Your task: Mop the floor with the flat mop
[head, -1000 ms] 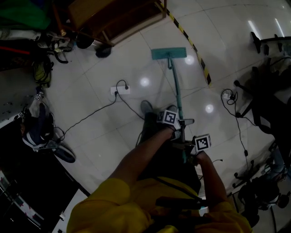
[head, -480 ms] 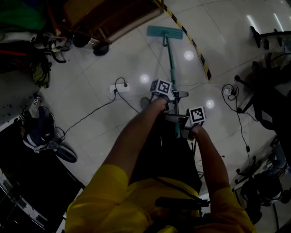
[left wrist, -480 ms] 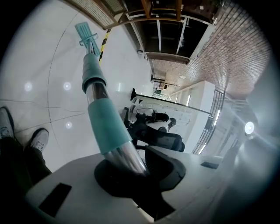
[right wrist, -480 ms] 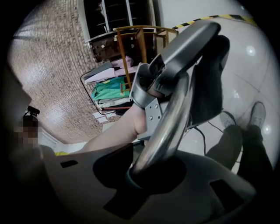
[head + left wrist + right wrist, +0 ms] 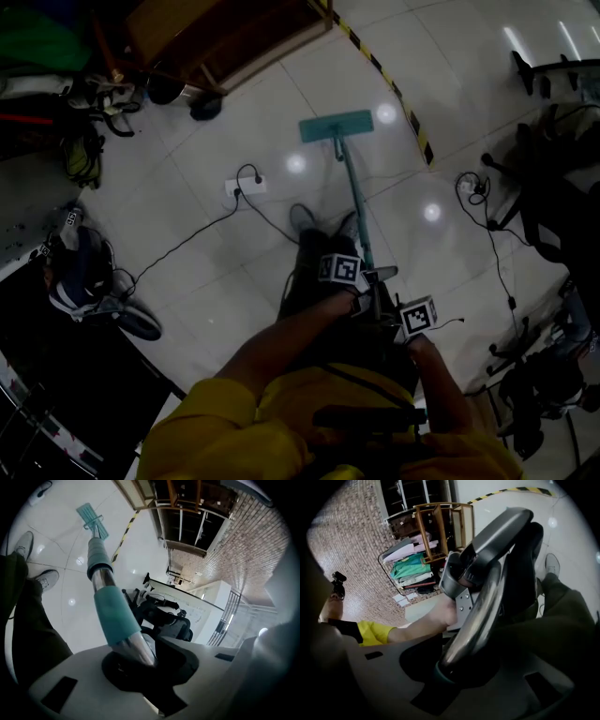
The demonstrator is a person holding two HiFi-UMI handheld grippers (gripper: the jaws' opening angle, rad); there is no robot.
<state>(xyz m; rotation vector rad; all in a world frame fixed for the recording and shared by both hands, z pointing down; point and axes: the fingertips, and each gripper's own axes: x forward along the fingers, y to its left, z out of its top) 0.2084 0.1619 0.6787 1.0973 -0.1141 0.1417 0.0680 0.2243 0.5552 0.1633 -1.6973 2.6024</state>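
Observation:
The flat mop has a teal head [image 5: 336,126] lying flat on the glossy white tile floor [image 5: 234,112], with its teal and metal pole [image 5: 355,202] running back toward me. My left gripper [image 5: 361,277] is shut on the pole, higher up it than the right gripper [image 5: 398,314], which is shut on the pole's near end. In the left gripper view the pole [image 5: 110,604] runs from the jaws out to the mop head [image 5: 92,518]. In the right gripper view the metal pole [image 5: 476,620] sits clamped between the jaws.
A white power strip [image 5: 246,186] and black cable [image 5: 178,244] lie left of the mop. A yellow-black hazard tape line [image 5: 394,89] crosses the floor beyond the head. Wooden furniture [image 5: 225,37] stands at the back. Chairs [image 5: 553,206] and cables crowd the right; my shoes [image 5: 302,221] are beside the pole.
The mop head, pushed far forward half a second ago, has been pulled back toward me. Both grippers have drawn back along with the pole, still holding it.

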